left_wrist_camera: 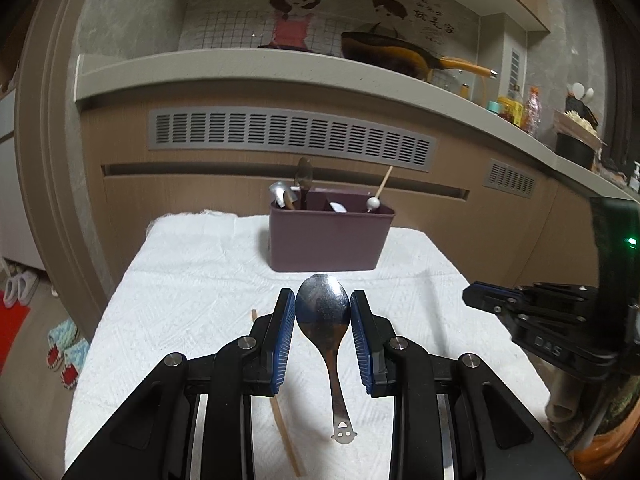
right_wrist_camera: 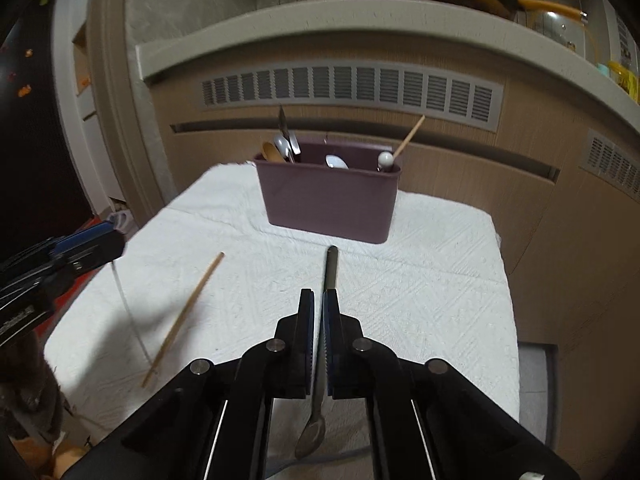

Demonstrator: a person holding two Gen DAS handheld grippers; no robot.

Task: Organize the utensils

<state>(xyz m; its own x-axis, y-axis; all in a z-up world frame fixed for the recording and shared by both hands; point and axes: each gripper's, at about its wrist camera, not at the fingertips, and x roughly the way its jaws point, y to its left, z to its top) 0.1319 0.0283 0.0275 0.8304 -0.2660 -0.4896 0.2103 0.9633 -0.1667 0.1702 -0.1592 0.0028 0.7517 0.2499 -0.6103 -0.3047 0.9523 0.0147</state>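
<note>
1. Kitchen setting: small table under a white textured cloth (left_wrist_camera: 192, 280), in front of a brown cabinet face w/ a grey vent grille (left_wrist_camera: 292, 138) and a grey countertop (left_wrist_camera: 248, 68) above it.
2. Purple utensil caddy (left_wrist_camera: 330, 238) = landmark; stands at the far end of the cloth, upright, w/ several compartments.
3. Left gripper (left_wrist_camera: 323, 312) sits on the near side of the caddy, its blue pads (left_wrist_camera: 282, 340) clamped on the bowl of a metal spoon (left_wrist_camera: 324, 316); bowl points toward the caddy, handle hangs back toward the camera, above the cloth.
4. Right gripper (right_wrist_camera: 319, 320) also near side of the caddy, fully clenched on the thin shaft of a second metal spoon (right_wrist_camera: 320, 380); dark handle end points at the caddy, bowl trails low toward the camera.
5. Wooden chopstick (right_wrist_camera: 184, 316) lies loose on the cloth, near side of the caddy and to its left, at a diagonal, well apart from it.
6. Inside the caddy, left compartment: wooden spoon (right_wrist_camera: 271, 152), metal spoons, one tall dark handle. Middle: white spoon (right_wrist_camera: 336, 162). Right: stick w/ a white ball end (right_wrist_camera: 386, 158), leaning right.
7. Above the caddy, on the countertop: dark pan w/ orange handle (left_wrist_camera: 400, 54); farther right, bottles (left_wrist_camera: 516, 108).
8. Left of the caddy, down on the floor: slippers (left_wrist_camera: 66, 354). Cartoon wall decal (left_wrist_camera: 292, 14) behind the countertop.
</note>
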